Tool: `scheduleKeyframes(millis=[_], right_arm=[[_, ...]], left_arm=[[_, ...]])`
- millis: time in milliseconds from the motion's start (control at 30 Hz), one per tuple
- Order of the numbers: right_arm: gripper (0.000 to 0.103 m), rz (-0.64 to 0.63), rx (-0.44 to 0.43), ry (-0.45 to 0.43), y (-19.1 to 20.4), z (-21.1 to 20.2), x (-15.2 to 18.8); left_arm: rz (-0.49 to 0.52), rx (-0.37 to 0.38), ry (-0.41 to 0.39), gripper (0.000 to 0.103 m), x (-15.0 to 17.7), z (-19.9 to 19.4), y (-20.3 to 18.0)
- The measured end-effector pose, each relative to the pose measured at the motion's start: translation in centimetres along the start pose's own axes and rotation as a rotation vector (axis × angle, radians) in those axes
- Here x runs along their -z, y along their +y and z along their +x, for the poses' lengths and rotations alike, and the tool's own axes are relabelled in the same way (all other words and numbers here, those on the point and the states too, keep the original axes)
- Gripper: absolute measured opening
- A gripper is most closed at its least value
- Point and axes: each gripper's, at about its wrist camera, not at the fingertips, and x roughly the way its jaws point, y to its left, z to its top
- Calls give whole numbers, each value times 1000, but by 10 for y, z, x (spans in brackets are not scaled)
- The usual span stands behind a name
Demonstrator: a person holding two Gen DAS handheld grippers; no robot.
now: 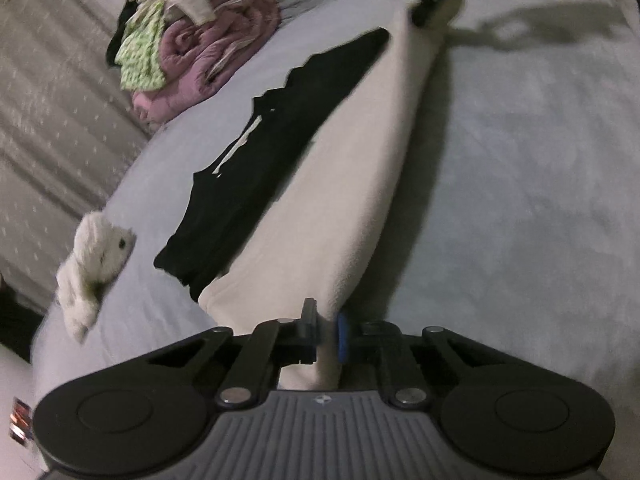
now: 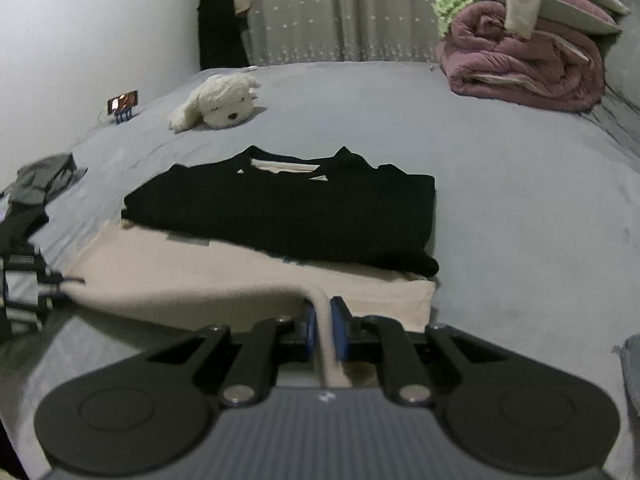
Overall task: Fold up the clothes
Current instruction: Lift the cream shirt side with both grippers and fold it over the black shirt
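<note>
A cream garment (image 1: 340,184) stretches in a long fold across the grey bed (image 1: 520,160). Beside it lies a folded black top (image 1: 256,168). My left gripper (image 1: 326,334) is shut on the near end of the cream fabric. The right gripper (image 1: 430,0) shows at the top of the left wrist view, at the garment's far end. In the right wrist view the black top (image 2: 288,208) rests on the cream garment (image 2: 200,276), and my right gripper (image 2: 324,326) is shut on a raised ridge of its near edge.
A white plush dog (image 2: 220,100) lies behind the clothes. A rolled pink quilt (image 2: 520,68) topped with loose laundry sits at the back right. Grey clothes (image 2: 44,176) and a striped cloth (image 2: 24,292) lie at the left edge. A small phone stand (image 2: 123,102) stands by the wall.
</note>
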Motion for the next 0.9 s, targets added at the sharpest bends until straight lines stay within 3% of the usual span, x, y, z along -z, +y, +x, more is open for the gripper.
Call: scheduleKeyframes(millis=[133, 200, 233, 467, 600, 667, 800, 900], right_arm=[[16, -145, 30, -1, 12, -1, 14], [34, -236, 56, 2, 20, -2, 23], [38, -285, 68, 1, 23, -3, 29], [49, -543, 129, 21, 39, -6, 64], [43, -648, 177, 2, 47, -3, 73], [32, -716, 211, -4, 51, 0, 78], [14, -748, 235, 12, 48, 6, 80], [10, -712, 226, 1, 45, 1, 74]], left_arm=[[-65, 19, -13, 11, 0, 0, 10], [-104, 31, -19, 11, 1, -1, 16], [-112, 35, -21, 11, 1, -1, 17], [-135, 47, -20, 11, 3, 1, 19], [-122, 41, -17, 11, 4, 2, 16], [-109, 34, -16, 12, 5, 3, 13], [-107, 29, -19, 12, 7, 4, 12], [-135, 17, -33, 12, 7, 1, 16]])
